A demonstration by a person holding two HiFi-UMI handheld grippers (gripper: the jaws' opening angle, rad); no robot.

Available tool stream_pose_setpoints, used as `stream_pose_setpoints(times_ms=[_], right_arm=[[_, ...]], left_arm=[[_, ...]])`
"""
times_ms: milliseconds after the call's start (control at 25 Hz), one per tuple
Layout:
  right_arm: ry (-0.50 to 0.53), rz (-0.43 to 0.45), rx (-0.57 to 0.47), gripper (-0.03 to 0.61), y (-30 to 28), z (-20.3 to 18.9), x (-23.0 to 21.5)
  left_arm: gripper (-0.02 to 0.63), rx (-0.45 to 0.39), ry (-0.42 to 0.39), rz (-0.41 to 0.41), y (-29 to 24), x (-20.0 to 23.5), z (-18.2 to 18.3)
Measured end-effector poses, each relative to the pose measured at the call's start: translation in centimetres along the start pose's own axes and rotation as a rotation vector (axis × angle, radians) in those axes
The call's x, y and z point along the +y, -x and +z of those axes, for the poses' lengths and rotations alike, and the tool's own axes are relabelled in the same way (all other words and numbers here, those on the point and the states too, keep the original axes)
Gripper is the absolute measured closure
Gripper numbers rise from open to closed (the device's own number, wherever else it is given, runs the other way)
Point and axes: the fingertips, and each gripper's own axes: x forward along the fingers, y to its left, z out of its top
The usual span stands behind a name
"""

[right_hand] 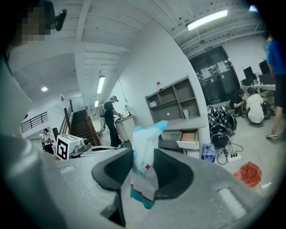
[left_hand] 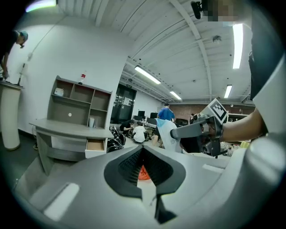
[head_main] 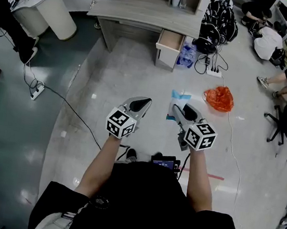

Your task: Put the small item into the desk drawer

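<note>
Open drawer (head_main: 170,39) ahead — water bottles (head_main: 187,55) beside it (orange bag (head_main: 219,98) nearer).

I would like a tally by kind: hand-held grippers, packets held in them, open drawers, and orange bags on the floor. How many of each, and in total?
Grey two-jaw grippers: 2 (left gripper, right gripper)
White-and-blue soft packet, held by the right gripper: 1
Open drawer with pale wooden inside: 1
Orange plastic bag: 1
Total: 5
</note>
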Motion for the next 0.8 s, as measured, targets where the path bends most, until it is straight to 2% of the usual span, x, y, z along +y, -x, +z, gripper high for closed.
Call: stream_pose_setpoints(times_ms=[800], right_arm=[[-0.013,0.043,-0.022,0.428,1.8,0.0,0.0]], left_arm=[[0.614,0.038,-0.028,-0.008,-0.4,-2.1,-0.6]])
